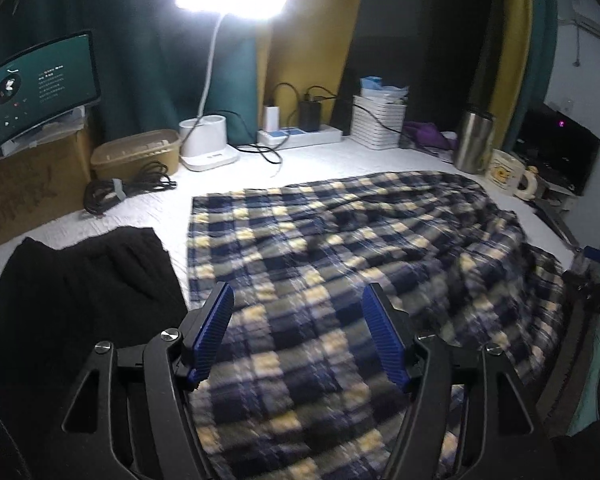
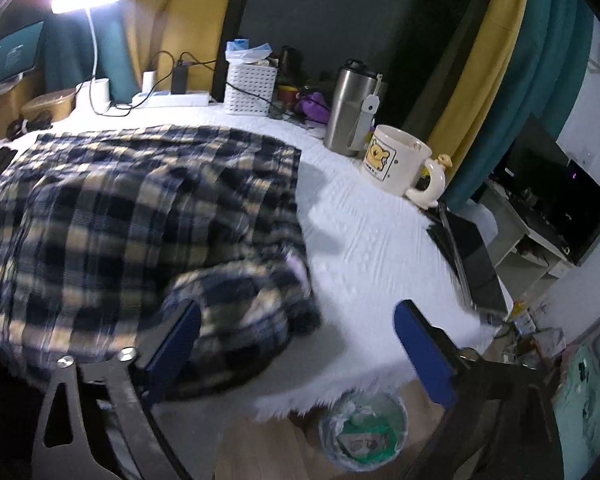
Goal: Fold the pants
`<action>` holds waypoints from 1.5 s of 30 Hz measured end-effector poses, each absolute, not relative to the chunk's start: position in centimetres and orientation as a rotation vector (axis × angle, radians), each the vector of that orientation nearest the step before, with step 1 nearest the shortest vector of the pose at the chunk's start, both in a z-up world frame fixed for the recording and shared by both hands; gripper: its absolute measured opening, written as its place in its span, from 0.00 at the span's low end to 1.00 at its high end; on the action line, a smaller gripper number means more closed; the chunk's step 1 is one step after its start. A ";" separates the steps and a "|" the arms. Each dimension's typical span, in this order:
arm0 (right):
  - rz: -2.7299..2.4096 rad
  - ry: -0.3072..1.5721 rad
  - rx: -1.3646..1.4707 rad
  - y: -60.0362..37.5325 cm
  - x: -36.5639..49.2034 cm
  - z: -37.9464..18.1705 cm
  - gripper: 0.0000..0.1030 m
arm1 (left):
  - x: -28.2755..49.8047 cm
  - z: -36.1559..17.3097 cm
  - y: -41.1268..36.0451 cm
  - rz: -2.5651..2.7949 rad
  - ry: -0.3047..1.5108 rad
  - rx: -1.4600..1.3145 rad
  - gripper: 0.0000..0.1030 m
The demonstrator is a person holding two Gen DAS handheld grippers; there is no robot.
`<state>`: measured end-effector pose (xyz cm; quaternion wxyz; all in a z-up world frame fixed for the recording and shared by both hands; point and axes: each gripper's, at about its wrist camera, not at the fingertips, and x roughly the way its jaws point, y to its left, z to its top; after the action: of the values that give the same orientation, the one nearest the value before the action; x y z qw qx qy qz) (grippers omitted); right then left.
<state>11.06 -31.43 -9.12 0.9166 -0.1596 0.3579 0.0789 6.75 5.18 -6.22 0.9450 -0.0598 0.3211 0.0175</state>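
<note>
Plaid pants [image 1: 340,248] spread across white table [image 1: 312,156]; both grippers above them, holding nothing.

Left to right: one monitor [image 1: 40,80] on a cardboard box; one tan tub [image 1: 138,154], contents unclear; one coiled cable [image 1: 120,192]; black garment [image 1: 80,280] just beside the pants; one lamp [image 1: 210,136]; one power strip [image 1: 300,136]; one white basket [image 1: 378,126] holding blue items; one steel tumbler [image 2: 352,108]; one mug [image 2: 398,160]. Left gripper [image 1: 298,320] partly open; right gripper [image 2: 300,336] wide open.
</note>
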 end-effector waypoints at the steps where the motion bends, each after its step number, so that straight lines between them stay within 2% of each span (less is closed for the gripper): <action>1: 0.163 0.733 -0.325 -31.5 10.4 -9.2 0.99 | 6.4 -6.3 4.7 0.018 0.651 -0.120 0.67; 16: 0.221 0.820 -0.382 -28.1 5.7 -14.6 0.99 | 3.7 -7.3 1.4 -0.063 0.652 -0.121 0.70; 29: 0.240 0.703 -0.424 -26.9 8.2 -11.0 0.99 | 3.3 -8.2 0.4 -0.119 0.669 -0.094 0.71; 32: 0.264 0.689 -0.418 -26.5 9.7 -10.1 0.99 | 3.2 -8.5 -0.1 -0.149 0.675 -0.078 0.79; 38: 0.308 0.705 -0.366 -25.3 14.3 -9.3 0.99 | 2.6 -8.8 -1.8 -0.238 0.678 -0.035 0.80; 40: 0.314 0.720 -0.354 -24.8 15.6 -9.7 0.99 | 2.4 -8.7 -2.3 -0.266 0.679 -0.025 0.83; 42: 0.315 0.735 -0.346 -24.6 16.4 -10.1 0.99 | 2.1 -8.7 -2.9 -0.296 0.678 -0.011 0.91; 45: 0.317 0.762 -0.309 -24.7 17.5 -10.6 0.99 | 2.0 -9.1 -3.5 -0.307 0.697 0.035 0.91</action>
<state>17.53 -24.71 -10.56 0.9045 -0.1497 0.3686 0.1536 1.96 -3.54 -9.08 0.9282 0.0173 0.3401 -0.1499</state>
